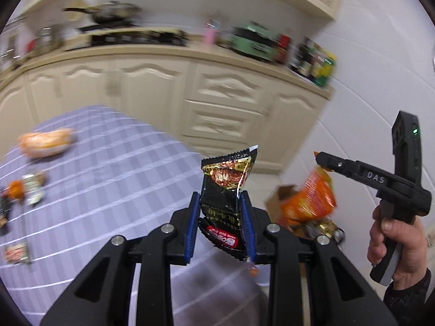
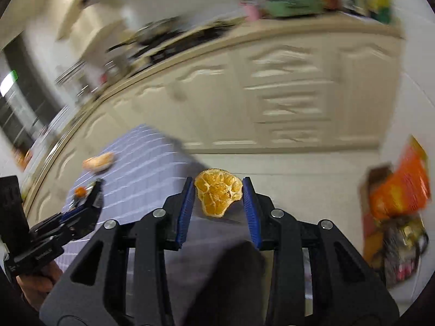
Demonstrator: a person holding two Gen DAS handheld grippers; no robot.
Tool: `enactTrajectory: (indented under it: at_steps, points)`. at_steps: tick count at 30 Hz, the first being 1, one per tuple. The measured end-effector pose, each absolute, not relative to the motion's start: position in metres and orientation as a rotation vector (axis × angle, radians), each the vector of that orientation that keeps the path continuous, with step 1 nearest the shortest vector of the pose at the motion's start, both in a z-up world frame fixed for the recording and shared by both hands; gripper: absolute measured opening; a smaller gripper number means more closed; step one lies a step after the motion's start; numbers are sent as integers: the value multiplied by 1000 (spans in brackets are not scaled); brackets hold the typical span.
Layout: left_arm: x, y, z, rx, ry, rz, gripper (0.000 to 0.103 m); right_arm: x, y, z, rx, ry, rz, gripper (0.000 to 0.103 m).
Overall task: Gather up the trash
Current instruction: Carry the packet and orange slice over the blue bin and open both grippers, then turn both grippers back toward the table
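My left tool (image 1: 221, 214) is clamped on a black snack wrapper (image 1: 227, 198) held clear of the table (image 1: 108, 163); my right tool (image 2: 218, 201) pinches an orange peel (image 2: 218, 195). Both grips look shallow, so either could slip before reaching the trash pile (image 2: 397, 217).

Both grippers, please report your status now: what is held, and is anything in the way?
Left gripper shut on black snack wrapper. Right gripper shut on orange peel. More litter on checked tablecloth. Trash pile on floor; path open.
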State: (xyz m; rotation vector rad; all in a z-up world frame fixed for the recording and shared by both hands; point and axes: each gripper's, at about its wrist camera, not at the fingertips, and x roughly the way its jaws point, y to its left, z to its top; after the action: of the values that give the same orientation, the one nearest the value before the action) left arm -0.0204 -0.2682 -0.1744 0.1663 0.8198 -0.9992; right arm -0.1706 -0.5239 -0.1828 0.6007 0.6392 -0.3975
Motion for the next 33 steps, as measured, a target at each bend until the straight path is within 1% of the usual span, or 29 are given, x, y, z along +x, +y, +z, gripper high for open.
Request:
enactTrajectory:
  at_steps: [5, 11, 14, 20, 24, 25, 26, 27, 28, 29, 30, 31, 32, 33]
  points:
    - [-58, -335, -202, 250, 899, -1142, 28, -239, -569, -230, 732, 684, -568, 35]
    - [-107, -412, -253, 386, 1023, -1275, 28, -287, -595, -280, 886, 716, -648, 35]
    - [-125, -447, -289, 450, 1114, -1300, 28, -297, -603, -296, 930, 720, -669, 35]
    - [-142, -493, -344, 555, 1241, -1301, 28, -310, -617, -320, 1007, 721, -689, 35]
    - [-143, -509, -372, 587, 1296, -1296, 29, -311, -627, -334, 1053, 720, -690, 35]
    - [-142, -514, -377, 588, 1318, -1306, 30, -311, -629, -338, 1066, 721, -689, 36]
    - [-142, -518, -381, 593, 1338, -1316, 33, -311, -630, -340, 1075, 721, -689, 36]
    - [-143, -523, -387, 601, 1360, -1327, 37, -312, -632, -343, 1091, 719, -694, 40]
    - [-143, -525, -389, 604, 1369, -1333, 51, -313, -633, -347, 1104, 717, -698, 48]
    - [-141, -526, -390, 602, 1361, -1327, 72, -314, -633, -348, 1113, 716, -705, 54]
    - [-139, -526, -388, 597, 1344, -1311, 81, -315, -634, -350, 1123, 715, -722, 68]
    - [-137, -525, -385, 591, 1327, -1296, 87, -317, -634, -351, 1129, 710, -733, 73]
    - [-133, -523, -383, 583, 1317, -1285, 87, -317, -635, -352, 1134, 708, -735, 73]
    - [-129, -521, -378, 577, 1317, -1282, 87, -318, -635, -352, 1136, 712, -746, 76]
